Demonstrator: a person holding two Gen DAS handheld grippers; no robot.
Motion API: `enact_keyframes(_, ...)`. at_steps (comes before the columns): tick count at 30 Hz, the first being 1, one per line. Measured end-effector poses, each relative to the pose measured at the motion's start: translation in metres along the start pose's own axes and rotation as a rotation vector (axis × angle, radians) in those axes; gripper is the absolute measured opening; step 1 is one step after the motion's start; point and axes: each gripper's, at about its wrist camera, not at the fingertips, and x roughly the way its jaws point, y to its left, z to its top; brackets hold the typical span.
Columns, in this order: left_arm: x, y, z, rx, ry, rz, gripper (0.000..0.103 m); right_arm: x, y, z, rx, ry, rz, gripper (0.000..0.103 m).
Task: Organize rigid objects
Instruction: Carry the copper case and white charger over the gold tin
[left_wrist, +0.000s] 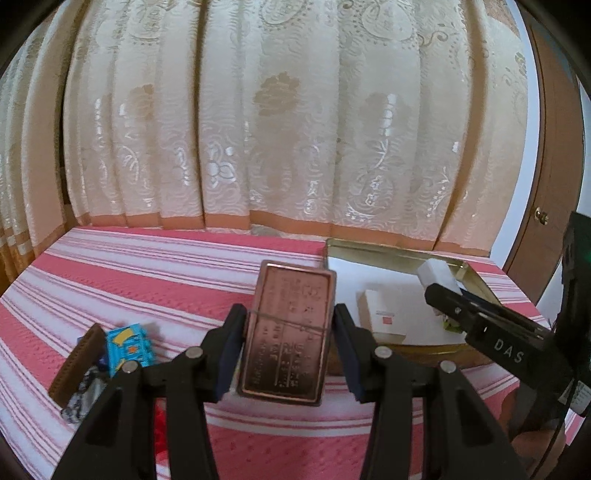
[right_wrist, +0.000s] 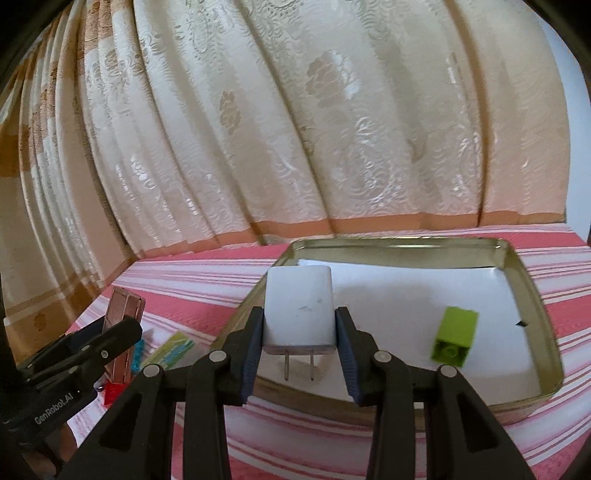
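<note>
right gripper (right_wrist: 299, 328) clamps the white charger (right_wrist: 298, 308) over the tin tray's (right_wrist: 532, 291) near-left edge; green block (right_wrist: 455, 336) lies inside. left gripper (left_wrist: 290, 334) grips the copper tin (left_wrist: 290, 332) left of it.

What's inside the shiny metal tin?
The tin has white paper lining, a green block and a small white box. The right gripper, holding a white charger, hides part of the floor.

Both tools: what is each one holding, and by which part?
Left tool grips the copper-coloured plate by its long side edges, near mid-length. Right tool grips the white plug adapter by its two flat sides, prongs facing the camera.
</note>
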Motion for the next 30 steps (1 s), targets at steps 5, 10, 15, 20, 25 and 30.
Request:
enact_keyframes(5, 0.011, -0.019, 0.005, 0.012, 0.002, -0.022, 0.047, -0.001, -0.019, 0.005, -0.002, -0.015, -0.049, 0.041)
enact_keyframes(10, 0.021, -0.04, 0.014, 0.017, 0.001, -0.048, 0.047, -0.001, -0.039, 0.01, 0.015, -0.021, -0.093, 0.041)
enact_keyframes(15, 0.033, -0.061, 0.019, 0.03, -0.001, -0.067, 0.047, -0.002, -0.056, 0.014, 0.021, -0.028, -0.125, 0.041)
enact_keyframes(20, 0.045, -0.08, 0.02, 0.034, 0.003, -0.084, 0.047, -0.003, -0.069, 0.017, -0.003, -0.042, -0.176, 0.041)
enact_keyframes(25, 0.058, -0.103, 0.02, 0.042, 0.008, -0.094, 0.047, 0.0, -0.089, 0.022, 0.019, -0.043, -0.226, 0.041)
enact_keyframes(30, 0.069, -0.124, 0.021, 0.057, 0.019, -0.106, 0.047, 0.004, -0.11, 0.025, 0.045, -0.03, -0.287, 0.041)
